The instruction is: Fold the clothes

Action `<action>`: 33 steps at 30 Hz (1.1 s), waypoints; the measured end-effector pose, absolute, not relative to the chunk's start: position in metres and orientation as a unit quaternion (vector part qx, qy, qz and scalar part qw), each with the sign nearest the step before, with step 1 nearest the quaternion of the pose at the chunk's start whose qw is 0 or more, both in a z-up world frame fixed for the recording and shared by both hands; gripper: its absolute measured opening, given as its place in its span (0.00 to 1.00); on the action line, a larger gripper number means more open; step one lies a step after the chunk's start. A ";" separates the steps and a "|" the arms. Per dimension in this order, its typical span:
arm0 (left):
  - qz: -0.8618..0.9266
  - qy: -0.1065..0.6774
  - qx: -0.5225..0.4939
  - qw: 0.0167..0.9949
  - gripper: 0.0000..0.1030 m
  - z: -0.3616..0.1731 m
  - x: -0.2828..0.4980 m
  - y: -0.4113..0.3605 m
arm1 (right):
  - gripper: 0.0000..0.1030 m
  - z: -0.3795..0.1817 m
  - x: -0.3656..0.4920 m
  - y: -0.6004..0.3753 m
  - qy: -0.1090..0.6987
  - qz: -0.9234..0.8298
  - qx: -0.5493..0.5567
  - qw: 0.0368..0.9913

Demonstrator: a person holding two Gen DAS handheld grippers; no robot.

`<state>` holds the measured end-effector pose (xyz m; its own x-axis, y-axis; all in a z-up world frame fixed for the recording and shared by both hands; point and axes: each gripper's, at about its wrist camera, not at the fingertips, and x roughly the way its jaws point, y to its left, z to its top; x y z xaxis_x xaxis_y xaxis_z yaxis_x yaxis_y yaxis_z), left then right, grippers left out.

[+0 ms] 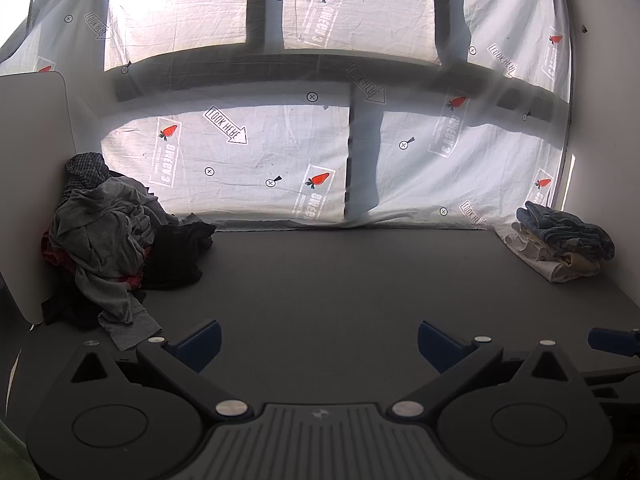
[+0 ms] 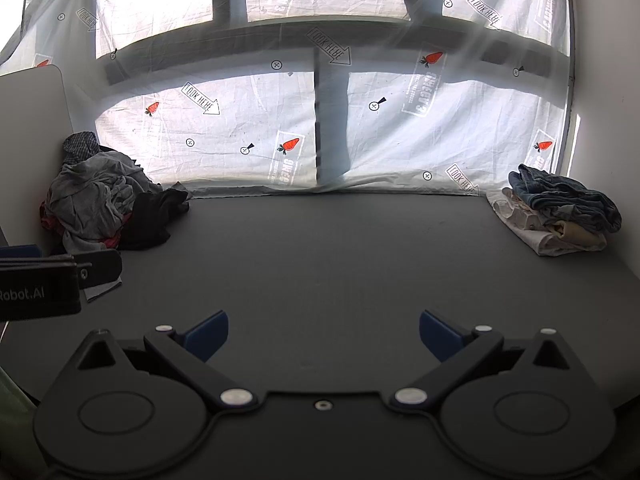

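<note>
We hold the left claw [image 1: 319, 342] and the right claw [image 2: 324, 334] low over the dark grey worktop [image 1: 340, 280], side by side, both with blue fingers spread wide and nothing between them. We take the worktop as landmark. At its far left corner lies the pile of unfolded clothes [image 1: 116, 240], mostly grey and black with some red, leaning on a white divider panel [image 1: 32, 152]. At its far right corner sits the small stack of folded clothes [image 1: 560, 240], with a denim piece on top. Along its far edge hangs a white printed sheet [image 1: 260, 152].
</note>
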<state>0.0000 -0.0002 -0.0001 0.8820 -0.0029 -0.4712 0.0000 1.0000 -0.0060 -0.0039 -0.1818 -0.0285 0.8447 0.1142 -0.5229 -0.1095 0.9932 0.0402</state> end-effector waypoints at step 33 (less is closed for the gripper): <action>-0.001 0.242 0.003 0.970 1.00 0.003 0.002 -0.004 | 1.00 -0.029 -0.004 -0.179 0.270 0.059 0.001 0.961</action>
<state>0.0019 -0.0037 0.0031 0.8828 0.0003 -0.4698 0.0028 1.0000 0.0059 -0.0042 -0.1792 -0.0294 0.8475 0.1134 -0.5186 -0.1123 0.9931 0.0336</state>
